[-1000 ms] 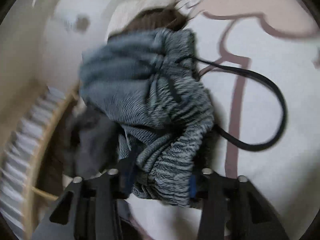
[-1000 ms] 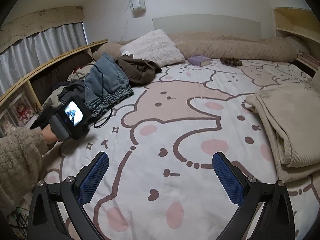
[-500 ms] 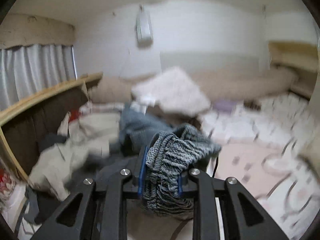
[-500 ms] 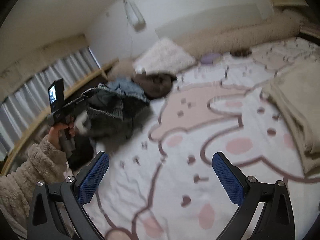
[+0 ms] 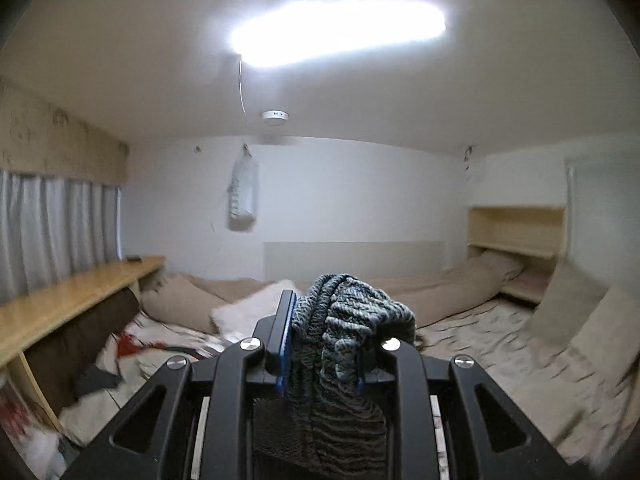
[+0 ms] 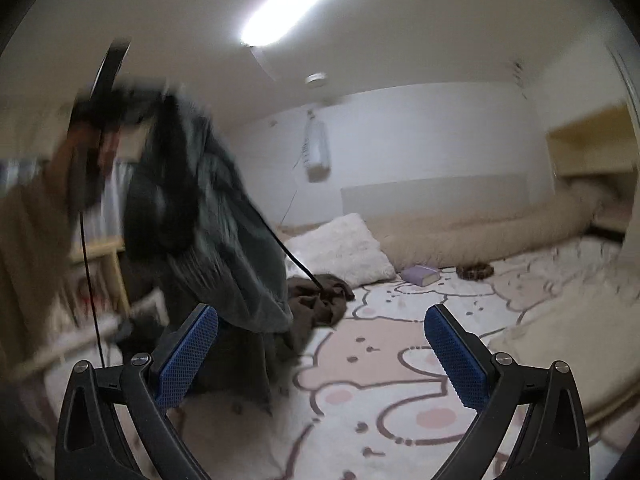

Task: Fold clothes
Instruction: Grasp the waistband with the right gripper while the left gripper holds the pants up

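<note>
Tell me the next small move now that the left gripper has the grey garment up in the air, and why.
Probably bring the right gripper over to pinch the garment's hanging lower edge. The left gripper is shut on the grey garment, which dangles bunched above the bed, drawstring trailing, while the right gripper is open and holds nothing. A second grip should let it spread flat.

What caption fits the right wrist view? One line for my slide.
Open right gripper waits above the bed while the left gripper lifts gray pants.
</note>
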Tool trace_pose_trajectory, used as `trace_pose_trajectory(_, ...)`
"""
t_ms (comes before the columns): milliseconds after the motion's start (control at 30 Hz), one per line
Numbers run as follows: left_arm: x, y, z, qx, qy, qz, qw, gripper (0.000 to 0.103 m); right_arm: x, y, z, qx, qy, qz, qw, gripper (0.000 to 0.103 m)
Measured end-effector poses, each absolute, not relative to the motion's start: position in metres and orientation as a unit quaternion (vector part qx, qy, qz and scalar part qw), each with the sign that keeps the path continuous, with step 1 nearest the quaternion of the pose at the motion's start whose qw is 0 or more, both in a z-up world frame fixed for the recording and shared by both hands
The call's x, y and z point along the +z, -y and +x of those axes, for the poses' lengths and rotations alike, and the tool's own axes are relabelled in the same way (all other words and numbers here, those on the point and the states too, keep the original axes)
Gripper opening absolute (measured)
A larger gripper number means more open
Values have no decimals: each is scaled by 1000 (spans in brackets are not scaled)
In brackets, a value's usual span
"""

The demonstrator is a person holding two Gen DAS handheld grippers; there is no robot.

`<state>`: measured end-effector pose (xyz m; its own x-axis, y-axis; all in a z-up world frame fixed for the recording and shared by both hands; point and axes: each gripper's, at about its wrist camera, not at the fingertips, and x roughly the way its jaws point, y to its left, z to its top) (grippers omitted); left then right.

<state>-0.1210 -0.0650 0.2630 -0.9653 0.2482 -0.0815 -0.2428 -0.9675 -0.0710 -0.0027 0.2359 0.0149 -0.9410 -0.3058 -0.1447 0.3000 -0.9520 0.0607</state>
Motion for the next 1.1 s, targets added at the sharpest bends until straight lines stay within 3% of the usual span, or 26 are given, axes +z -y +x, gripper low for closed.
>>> trace_pose_trajectory(167, 272, 54, -92, 985, 50, -69, 153, 24, 6, -199, 45, -980, -132, 20, 147, 103)
trace_pose_trajectory(267, 274, 39, -82, 981, 48, -87, 167, 24, 3, -181, 75, -966, -180, -17, 183, 103)
trace_pose_trajectory(400, 273, 19, -77, 979, 41, -99, 175, 24, 2, -161, 98, -957, -188, -40, 219, 103)
trace_pose_trajectory(700, 269, -4, -72, 974, 35, -109, 197, 24, 13, -126, 77, -967, -193, -65, 152, 101)
trace_pose_trajectory(800, 268, -2, -69, 974, 30, -108, 199, 24, 15, -121, 63, -970, -190, -56, 137, 81)
trace_pose_trajectory(833, 268, -2, -68, 974, 28, -107, 199, 24, 15, -121, 56, -972, -189, -48, 134, 70)
trace_pose_trajectory(900, 267, 0, -67, 974, 23, -105, 199, 24, 14, -123, 44, -974, -183, -29, 133, 63)
trace_pose_trajectory(967, 264, 4, -66, 975, 17, -105, 197, 24, 14, -129, 35, -975, -167, -5, 148, 39)
trace_pose_trajectory(1000, 261, 6, -65, 975, 10, -105, 194, 24, 16, -133, 30, -974, -155, 13, 163, 33)
trace_pose_trajectory(1033, 257, 8, -64, 976, 3, -105, 191, 25, 18, -140, 23, -974, -133, 37, 181, 26)
trace_pose_trajectory(1100, 247, 16, -62, 978, -10, -108, 180, 25, 21, -157, 4, -969, -71, 94, 219, 23)
